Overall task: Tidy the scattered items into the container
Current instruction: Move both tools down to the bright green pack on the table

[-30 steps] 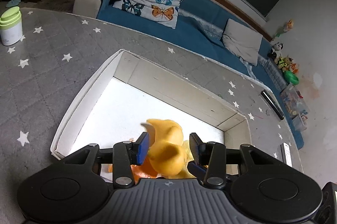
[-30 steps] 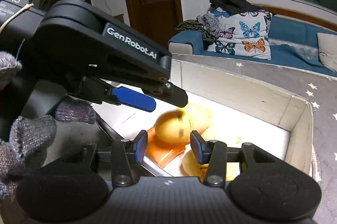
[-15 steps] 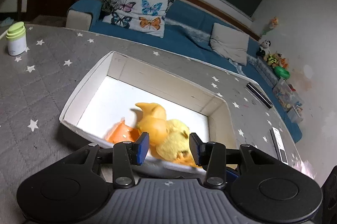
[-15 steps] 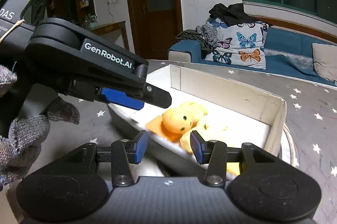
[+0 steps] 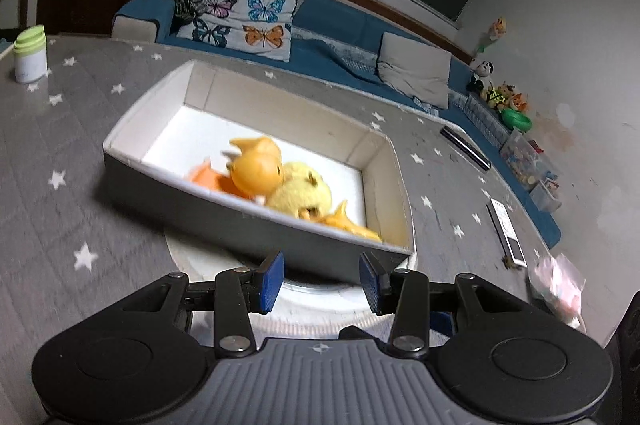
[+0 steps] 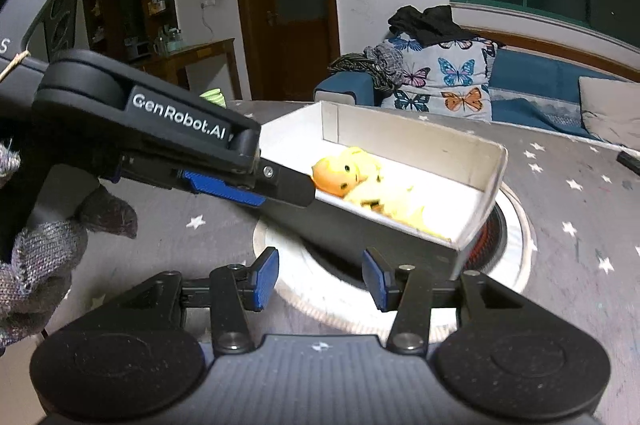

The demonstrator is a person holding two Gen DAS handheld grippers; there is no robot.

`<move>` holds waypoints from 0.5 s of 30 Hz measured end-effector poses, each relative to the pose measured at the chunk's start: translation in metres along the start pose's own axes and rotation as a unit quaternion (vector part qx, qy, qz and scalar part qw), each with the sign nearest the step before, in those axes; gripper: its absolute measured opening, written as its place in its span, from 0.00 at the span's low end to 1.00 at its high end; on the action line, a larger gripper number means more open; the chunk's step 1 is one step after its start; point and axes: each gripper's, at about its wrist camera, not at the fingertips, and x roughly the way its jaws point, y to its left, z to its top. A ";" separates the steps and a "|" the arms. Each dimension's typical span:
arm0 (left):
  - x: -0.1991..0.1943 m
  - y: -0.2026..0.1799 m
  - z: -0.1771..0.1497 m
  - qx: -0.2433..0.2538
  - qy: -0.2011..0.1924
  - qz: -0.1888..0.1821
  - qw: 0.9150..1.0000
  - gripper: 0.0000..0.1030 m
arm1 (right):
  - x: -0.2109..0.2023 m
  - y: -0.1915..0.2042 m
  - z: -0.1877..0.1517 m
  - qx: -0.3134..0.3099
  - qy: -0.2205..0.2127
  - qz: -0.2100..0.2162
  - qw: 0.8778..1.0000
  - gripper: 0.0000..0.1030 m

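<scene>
Orange and yellow plush toys (image 5: 280, 181) piled inside open white box (image 5: 256, 105)

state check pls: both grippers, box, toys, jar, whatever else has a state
left gripper: open, nothing between pads
right gripper: open, nothing between pads
box: lidless, on table, partly over a round white disc
orange toy: inside box
yellow plush: inside box, touching orange toy
green-lidded jar: upright, capped, outside box

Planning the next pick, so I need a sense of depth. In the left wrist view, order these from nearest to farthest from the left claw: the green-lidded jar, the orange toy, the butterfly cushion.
1. Orange toy, inside the white box, just ahead.
2. Green-lidded jar, far left on the starred tabletop.
3. Butterfly cushion, on the blue sofa beyond the table.
</scene>
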 end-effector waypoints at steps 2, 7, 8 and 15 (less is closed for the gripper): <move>-0.001 -0.003 -0.008 0.003 0.004 0.002 1.000 0.43 | -0.007 -0.001 -0.006 0.003 0.001 -0.002 1.000 0.57; -0.002 -0.008 -0.024 0.007 0.016 0.000 1.000 0.43 | -0.024 0.001 -0.021 -0.004 0.002 -0.014 1.000 0.62; -0.002 -0.010 -0.028 0.008 0.019 -0.002 1.000 0.43 | -0.027 0.001 -0.024 -0.006 0.004 -0.015 1.000 0.64; 0.003 -0.019 -0.044 0.014 0.039 -0.014 0.999 0.43 | -0.040 0.003 -0.045 -0.010 0.018 -0.025 0.999 0.74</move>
